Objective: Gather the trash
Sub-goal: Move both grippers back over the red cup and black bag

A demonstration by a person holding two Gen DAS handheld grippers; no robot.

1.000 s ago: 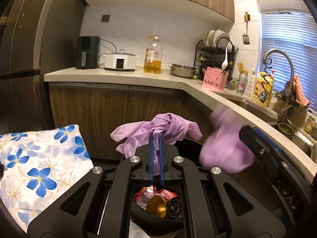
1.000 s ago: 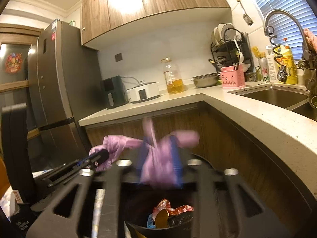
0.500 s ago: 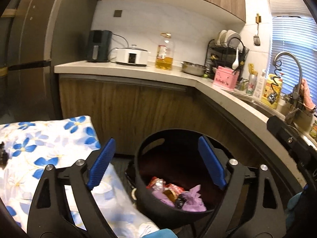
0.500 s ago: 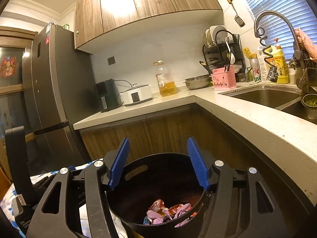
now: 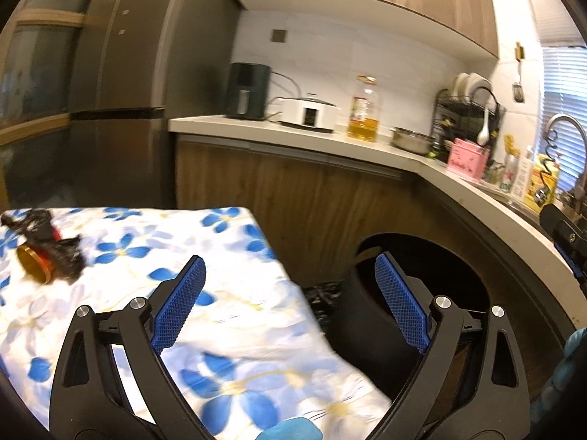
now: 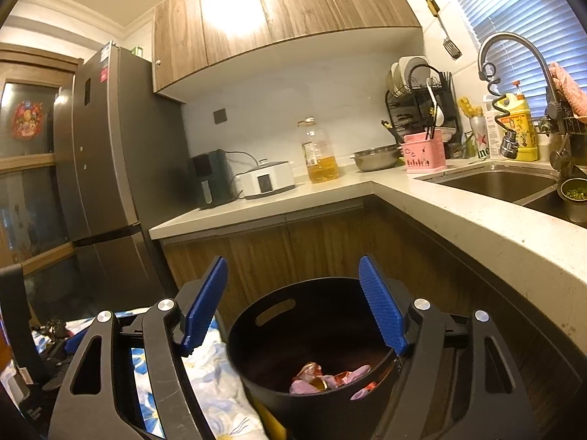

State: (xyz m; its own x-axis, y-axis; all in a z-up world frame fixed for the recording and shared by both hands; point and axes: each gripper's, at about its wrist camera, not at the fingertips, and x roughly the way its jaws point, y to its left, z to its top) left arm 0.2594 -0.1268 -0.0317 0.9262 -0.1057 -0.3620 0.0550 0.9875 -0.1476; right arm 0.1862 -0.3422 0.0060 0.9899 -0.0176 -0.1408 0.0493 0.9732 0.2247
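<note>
Purple glove (image 6: 312,385) now inside bin (image 6: 279,315)

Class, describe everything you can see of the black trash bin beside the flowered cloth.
The black bin is round, looks like plastic, and stands upright and open, with no lid in view. A slot handle is cut through its wall just under the rim. Its dark inside holds pink and red wrappers and something gold-coloured at the bottom. It stands in front of the wooden cabinets, close against the flowered cloth. Nothing grips it.
</note>
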